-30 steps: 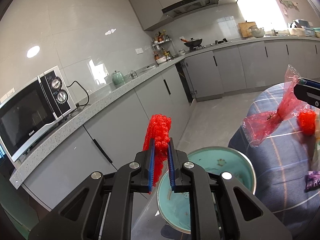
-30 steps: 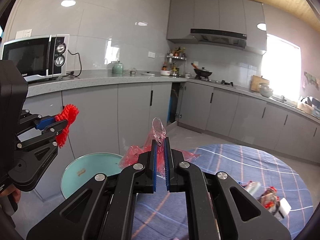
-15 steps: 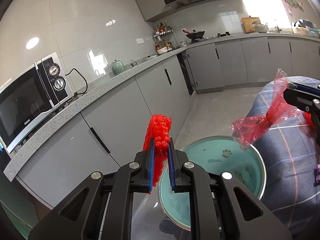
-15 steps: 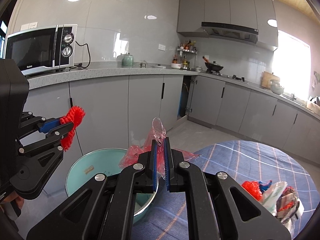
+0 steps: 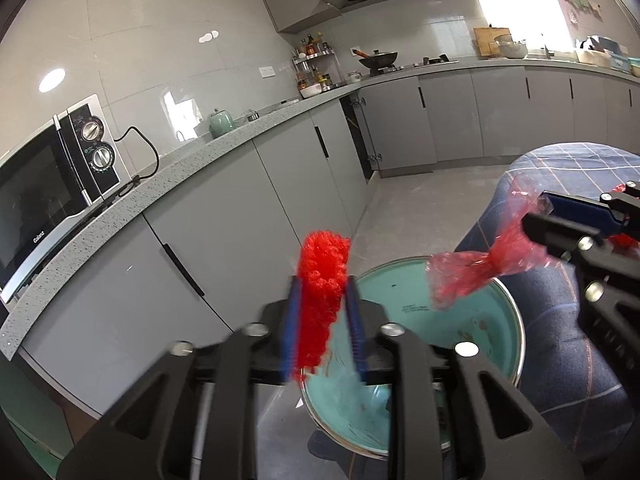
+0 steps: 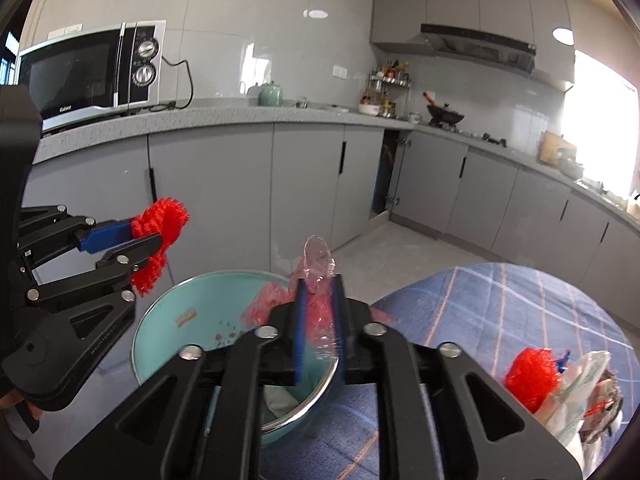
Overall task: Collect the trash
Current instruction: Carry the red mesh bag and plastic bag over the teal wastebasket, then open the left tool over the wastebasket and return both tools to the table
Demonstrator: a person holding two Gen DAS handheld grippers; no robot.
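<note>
My left gripper (image 5: pixel 322 300) holds a red foam net (image 5: pixel 322 276) between its blue pads, above the left rim of a teal bin (image 5: pixel 472 312); the jaws look slightly parted and blurred. It also shows in the right wrist view (image 6: pixel 148 240) with the net (image 6: pixel 160 220). My right gripper (image 6: pixel 320 300) is shut on a crumpled red plastic wrapper (image 6: pixel 316 308), over the bin (image 6: pixel 160 332). In the left wrist view the wrapper (image 5: pixel 476 268) hangs from the right gripper (image 5: pixel 540 216) above the bin.
A table with a blue plaid cloth (image 6: pixel 480 312) stands right of the bin, with more trash (image 6: pixel 560 380) piled at its right. Grey kitchen cabinets (image 5: pixel 240 240), a counter and a microwave (image 5: pixel 44 192) run behind. Grey floor (image 5: pixel 420 208) lies beyond.
Both grippers have moved forward and lower toward the bin. The wrapper now hangs over the bin's opening. The left jaws look a little wider around the net.
</note>
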